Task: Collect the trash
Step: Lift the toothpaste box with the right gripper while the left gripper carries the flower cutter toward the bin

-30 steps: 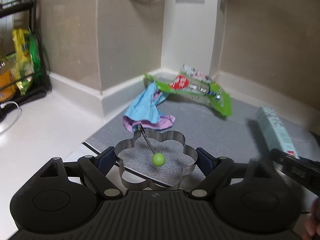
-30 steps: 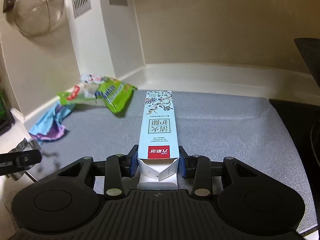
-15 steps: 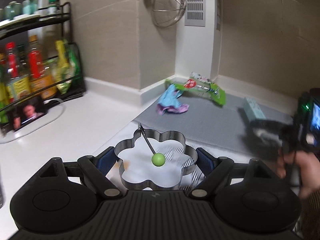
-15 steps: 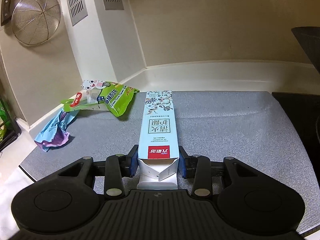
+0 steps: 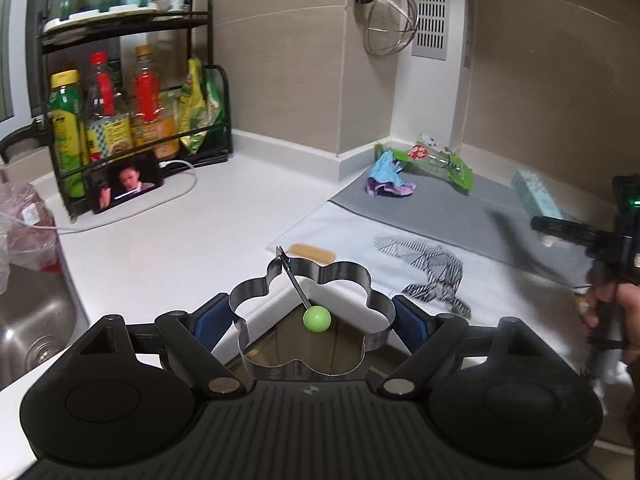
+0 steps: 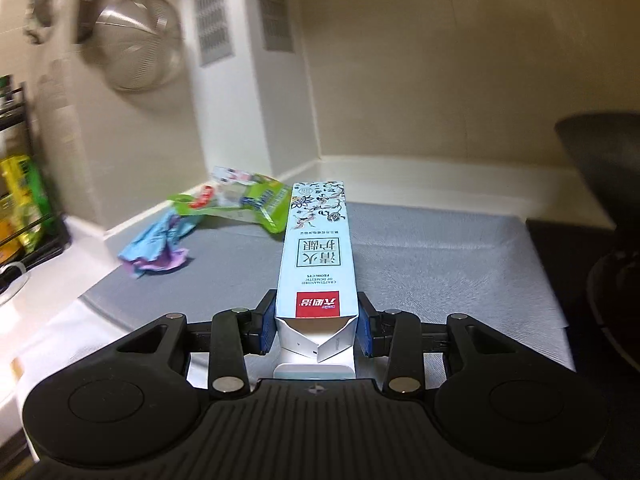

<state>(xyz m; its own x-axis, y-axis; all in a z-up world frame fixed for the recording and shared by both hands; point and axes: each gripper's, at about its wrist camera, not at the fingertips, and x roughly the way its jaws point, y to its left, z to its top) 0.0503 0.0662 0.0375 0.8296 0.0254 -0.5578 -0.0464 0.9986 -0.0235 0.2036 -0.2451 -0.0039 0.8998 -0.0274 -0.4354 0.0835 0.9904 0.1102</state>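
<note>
left claw (image 5: 310, 320) spread wide, pads pressed on a flower-shaped metal ring (image 5: 308, 316) with a green-knobbed pin, held over the white table (image 5: 168, 248) edge. right claw (image 6: 316, 328) pinching a pale blue box (image 6: 316, 252) by its open end, box pointing away above the grey mat (image 6: 440, 264). green wrapper (image 6: 240, 202) and crumpled blue-purple wrapper (image 6: 156, 252) lying on the mat near the wall corner, just beside each other.

Each claw (image 5: 312, 320) is matte black plastic with blue pads (image 6: 264, 330), silver screws and a ribbed base.
</note>
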